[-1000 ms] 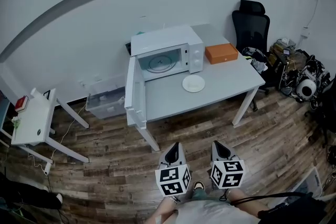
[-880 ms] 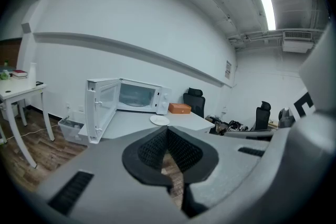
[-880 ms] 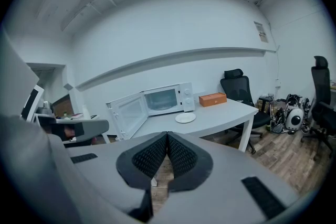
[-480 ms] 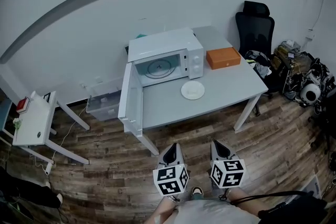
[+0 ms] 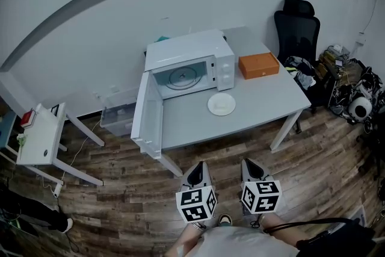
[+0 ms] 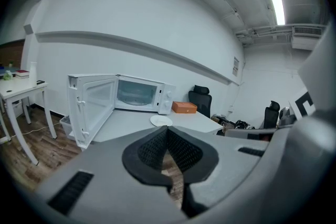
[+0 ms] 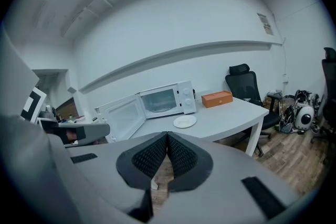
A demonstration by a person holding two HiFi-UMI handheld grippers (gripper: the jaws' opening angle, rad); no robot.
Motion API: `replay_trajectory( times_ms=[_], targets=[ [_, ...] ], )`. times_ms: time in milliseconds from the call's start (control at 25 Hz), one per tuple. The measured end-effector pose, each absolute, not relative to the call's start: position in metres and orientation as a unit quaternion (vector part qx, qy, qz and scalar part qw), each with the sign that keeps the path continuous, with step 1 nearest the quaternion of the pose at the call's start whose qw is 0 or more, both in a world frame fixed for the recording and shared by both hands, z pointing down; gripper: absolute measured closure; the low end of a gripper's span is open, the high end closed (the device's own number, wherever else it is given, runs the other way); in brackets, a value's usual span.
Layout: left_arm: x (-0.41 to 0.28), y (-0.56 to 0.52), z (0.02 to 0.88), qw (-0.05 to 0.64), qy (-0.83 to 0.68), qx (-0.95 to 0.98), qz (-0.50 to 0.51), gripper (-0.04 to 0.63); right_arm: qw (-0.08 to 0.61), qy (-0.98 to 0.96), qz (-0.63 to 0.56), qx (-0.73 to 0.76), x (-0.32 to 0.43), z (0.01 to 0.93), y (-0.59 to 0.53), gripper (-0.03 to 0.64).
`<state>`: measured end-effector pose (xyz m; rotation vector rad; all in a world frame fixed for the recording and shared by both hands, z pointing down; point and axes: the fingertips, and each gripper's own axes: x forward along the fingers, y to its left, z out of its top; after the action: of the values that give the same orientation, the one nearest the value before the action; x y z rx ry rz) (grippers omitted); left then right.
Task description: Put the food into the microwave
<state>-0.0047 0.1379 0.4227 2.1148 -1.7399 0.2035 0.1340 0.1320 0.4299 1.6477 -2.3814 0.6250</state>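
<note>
Plate (image 5: 221, 104) sits on table (image 5: 264, 96) well ahead of left gripper (image 5: 201, 167) and right gripper (image 5: 247, 164), jaws together.

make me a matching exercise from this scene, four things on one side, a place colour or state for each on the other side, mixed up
Things:
1. door
2. plate
3. box
4. chair

Descriptions:
a. orange, right of the microwave
b. swung open
c. black, beyond the table's right end
d. white, on the table in front of the microwave

Pairs: 1-b, 2-d, 3-a, 4-c
</note>
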Motion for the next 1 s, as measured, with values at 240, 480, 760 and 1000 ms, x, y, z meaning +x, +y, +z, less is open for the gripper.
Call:
replay_trajectory(
  times_ms=[240,480,760,1000],
  targets=[
    [0.001,0.124,0.424,0.194,-0.622,0.755,0.078,0.594,0.086,-0.798,0.215,0.556,0.144,0.434,0.119,0.600],
    [0.006,0.111,0.423,0.191,-0.619,0.757,0.083,0.594,0.082,-0.793,0.221,0.561,0.152,0.436,0.107,0.600],
    [0.009,0.097,0.427,0.196,-0.614,0.760,0.082,0.594,0.084,-0.791,0.230,0.561,0.154,0.440,0.097,0.600],
    [0.007,0.082,0.432,0.201,-0.613,0.760,0.081,0.594,0.093,-0.791,0.227,0.561,0.153,0.442,0.085,0.600]
  ],
)
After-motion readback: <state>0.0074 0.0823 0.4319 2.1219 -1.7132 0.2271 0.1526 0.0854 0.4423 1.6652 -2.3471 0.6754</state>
